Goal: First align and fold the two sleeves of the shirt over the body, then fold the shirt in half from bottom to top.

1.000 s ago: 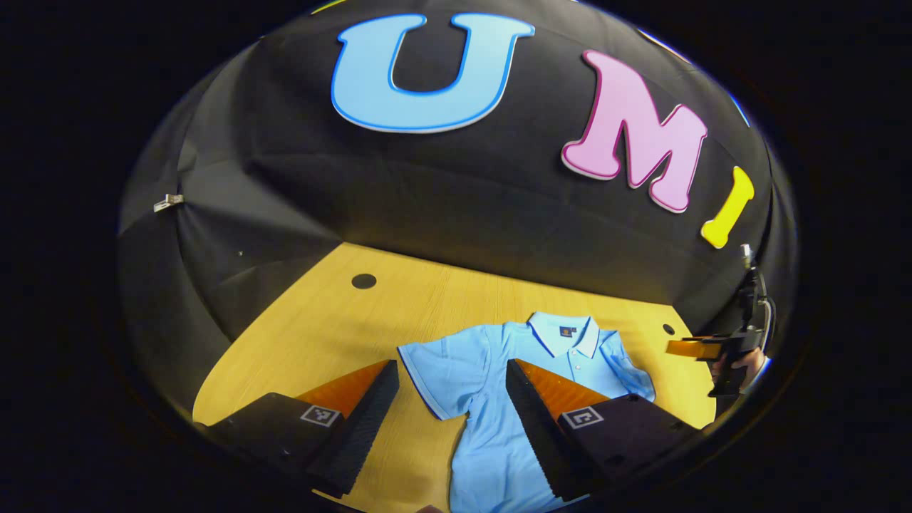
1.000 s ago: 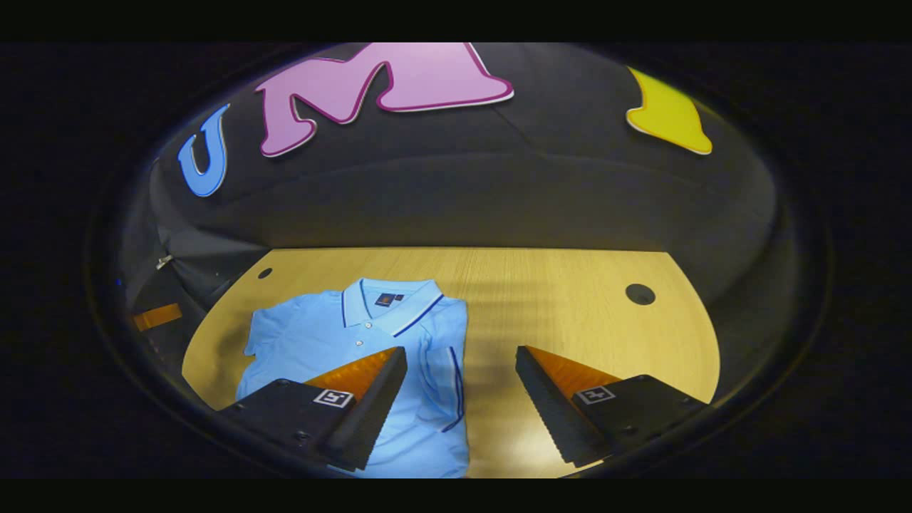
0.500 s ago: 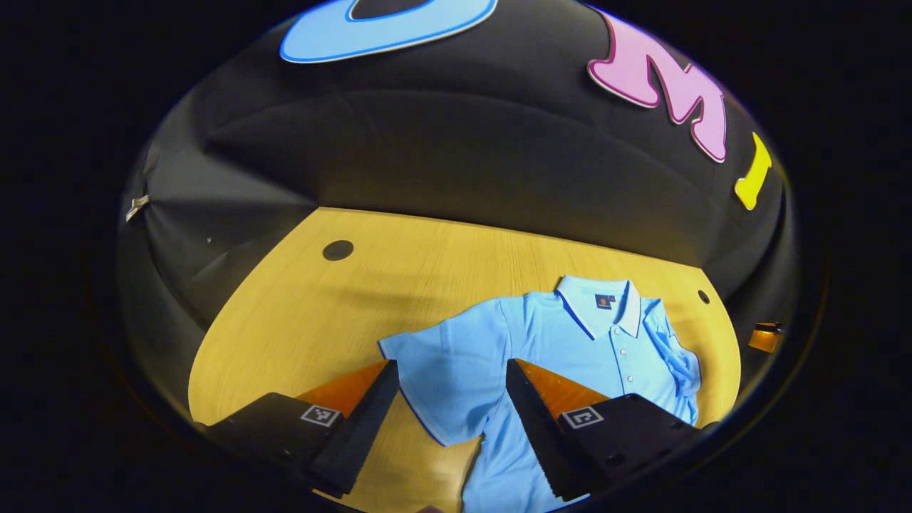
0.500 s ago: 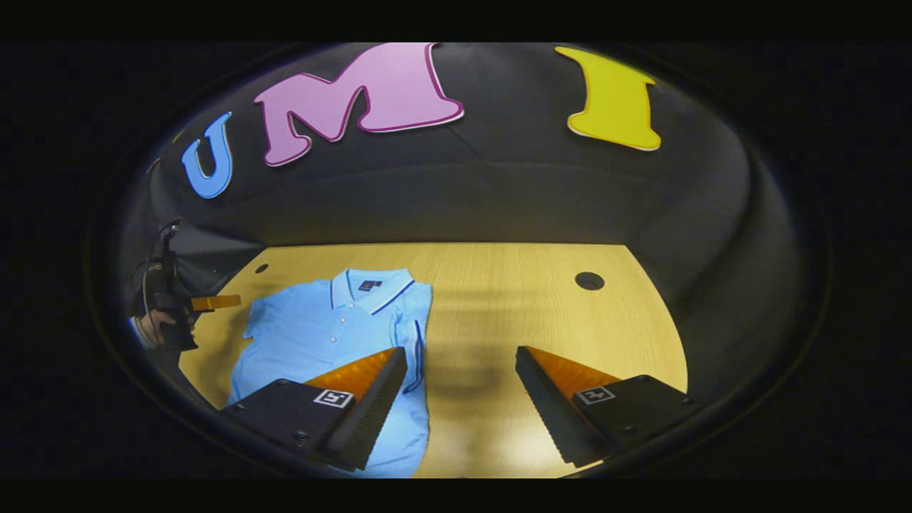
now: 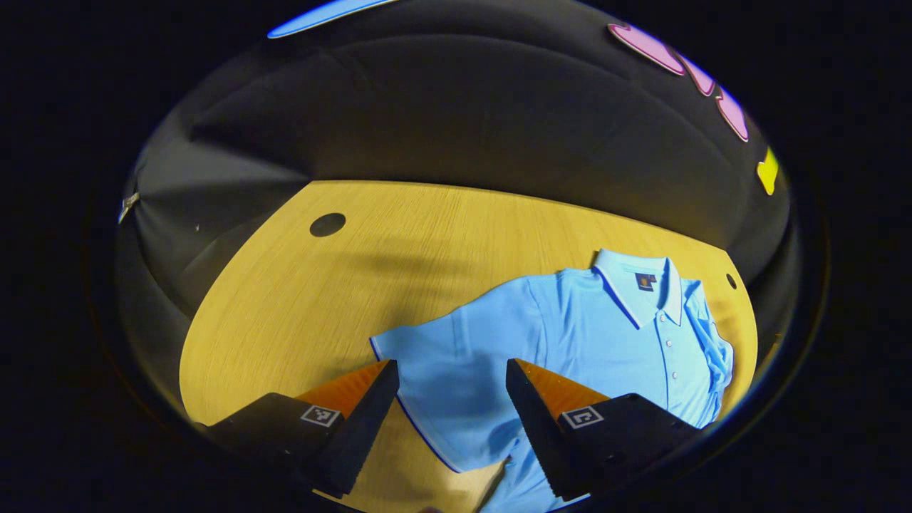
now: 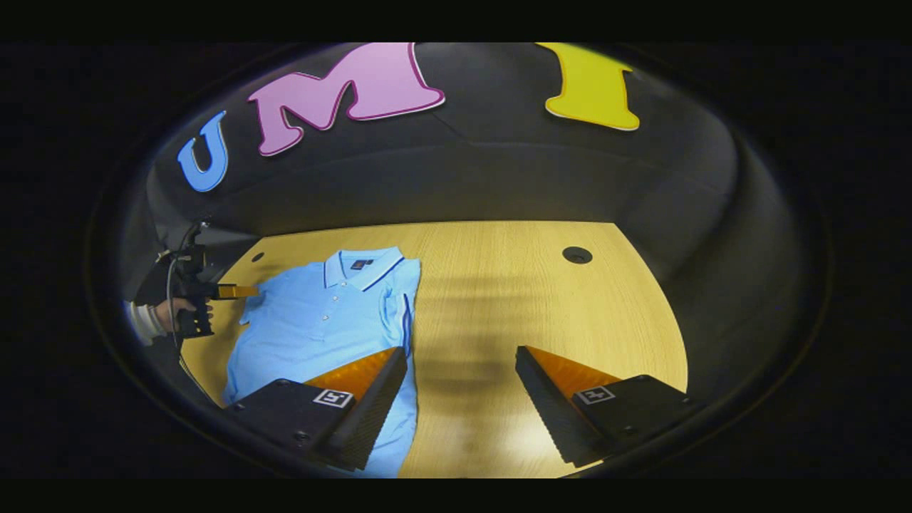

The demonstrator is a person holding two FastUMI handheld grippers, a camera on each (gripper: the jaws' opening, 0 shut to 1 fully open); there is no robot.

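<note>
Now left gripper (image 5: 450, 370) above sleeve (image 5: 445, 377)

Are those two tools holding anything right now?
Nothing is held. The left tool is open above the shirt's spread sleeve; the right tool is open over the table.

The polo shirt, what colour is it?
Light blue, with dark blue trim along the collar and sleeve edge; the polo shirt shows best in the left gripper view.

The shirt's (image 5: 570, 342) hem runs off the bottom edge, and the left claw (image 6: 239, 291) is too small to judge.
</note>
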